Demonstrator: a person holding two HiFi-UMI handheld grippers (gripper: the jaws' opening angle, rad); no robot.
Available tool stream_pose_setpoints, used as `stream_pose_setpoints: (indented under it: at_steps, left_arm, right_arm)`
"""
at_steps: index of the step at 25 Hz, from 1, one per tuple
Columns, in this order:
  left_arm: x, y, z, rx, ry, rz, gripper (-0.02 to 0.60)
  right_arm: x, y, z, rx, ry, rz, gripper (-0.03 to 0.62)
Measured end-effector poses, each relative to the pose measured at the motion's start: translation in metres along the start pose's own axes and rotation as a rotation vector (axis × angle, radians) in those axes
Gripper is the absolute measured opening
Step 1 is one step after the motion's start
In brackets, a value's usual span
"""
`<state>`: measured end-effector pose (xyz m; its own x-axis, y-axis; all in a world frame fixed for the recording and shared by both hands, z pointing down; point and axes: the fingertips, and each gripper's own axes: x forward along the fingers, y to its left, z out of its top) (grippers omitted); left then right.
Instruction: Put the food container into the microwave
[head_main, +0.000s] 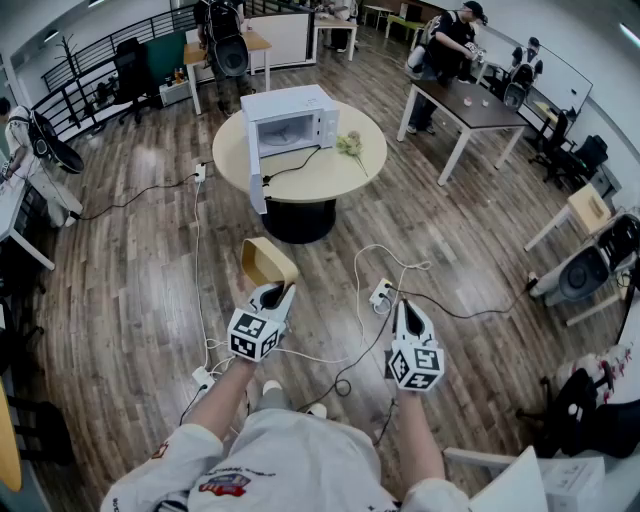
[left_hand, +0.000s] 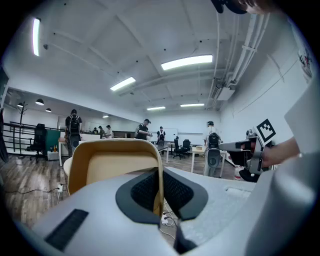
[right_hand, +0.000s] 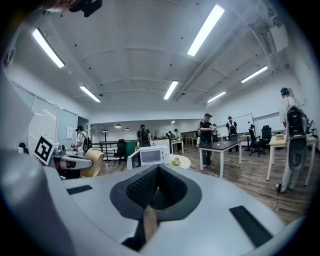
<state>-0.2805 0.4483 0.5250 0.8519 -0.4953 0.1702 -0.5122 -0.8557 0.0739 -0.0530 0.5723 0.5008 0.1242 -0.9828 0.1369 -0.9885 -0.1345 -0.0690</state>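
While we're well short of the round desk (head_main: 345, 172), our left tongs (head_main: 274, 292) pinch the tan food container (head_main: 264, 262) by its rim. Right tongs (head_main: 405, 312) are closed on nothing. The microwave (head_main: 290, 118) door's open, so walking over and sliding it in is what's left, we reckon.

Tan food container (head_main: 267, 262), paler cream inside, sits between the black dimpled pads (left_hand: 145, 192) of the left gripper (head_main: 274, 292). Its shell is light grey. Right gripper (head_main: 404, 312): same grey, same black. Black-and-white square markers on both cubes. Ahead of the jaws: white microwave (head_main: 290, 120), cream round table (head_main: 335, 172), dark brown plank floor (head_main: 130, 290), white cables (head_main: 358, 290).
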Motion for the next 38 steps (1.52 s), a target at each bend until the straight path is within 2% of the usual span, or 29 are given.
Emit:
stream_pose_setpoints:
  at_steps: [9, 19, 29, 38]
  left_arm:
    - [0.003, -0.004, -0.005, 0.002, 0.007, -0.003, 0.006]
    - [0.004, -0.013, -0.007, 0.0, 0.012, 0.009, 0.006]
    - [0.018, -0.023, -0.001, 0.011, 0.012, 0.011, 0.006]
    - [0.057, -0.008, 0.009, 0.003, -0.004, 0.005, 0.006]
  right_arm:
    - [0.002, -0.004, -0.014, 0.021, 0.022, 0.016, -0.003]
    - [0.0, -0.007, -0.013, -0.023, 0.022, 0.012, 0.002]
    - [-0.004, -0.028, -0.018, 0.016, 0.029, 0.012, 0.003]
    - [0.033, -0.043, -0.018, 0.023, 0.035, 0.019, 0.003]
